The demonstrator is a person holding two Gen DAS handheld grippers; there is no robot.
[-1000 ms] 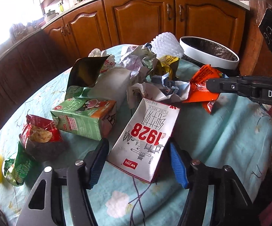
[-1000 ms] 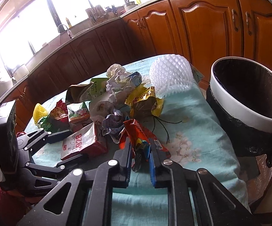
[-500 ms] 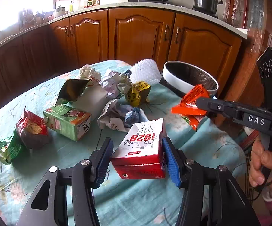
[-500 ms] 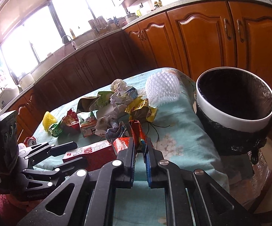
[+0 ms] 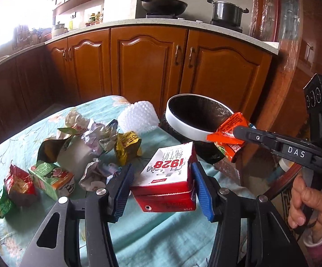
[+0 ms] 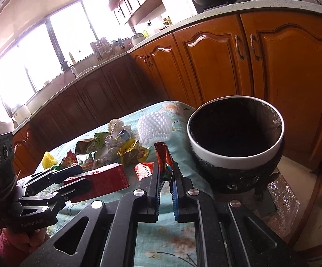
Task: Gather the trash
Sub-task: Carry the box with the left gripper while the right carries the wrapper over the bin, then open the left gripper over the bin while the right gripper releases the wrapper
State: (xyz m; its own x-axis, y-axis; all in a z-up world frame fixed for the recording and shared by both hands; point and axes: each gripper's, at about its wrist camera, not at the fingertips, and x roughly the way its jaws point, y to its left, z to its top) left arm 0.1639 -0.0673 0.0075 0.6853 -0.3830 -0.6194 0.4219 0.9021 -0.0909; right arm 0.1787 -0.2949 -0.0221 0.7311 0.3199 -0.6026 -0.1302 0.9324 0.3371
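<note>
Milk carton lengthwise toward bin, seemingly.

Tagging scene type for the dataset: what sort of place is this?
A home kitchen, most likely: wooden cabinets under a countertop, a wok and a pot on the stove, and a sink faucet by the window.

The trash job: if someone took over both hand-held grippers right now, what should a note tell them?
Left hand-held gripper: shut on the red milk carton, lifted above the table.
Right hand-held gripper: shut on the orange snack wrapper, near the trash bin.
Done: both items picked up.
Left: drop both in the bin, then collect the green carton, crumpled paper and other wrappers on the table.
</note>
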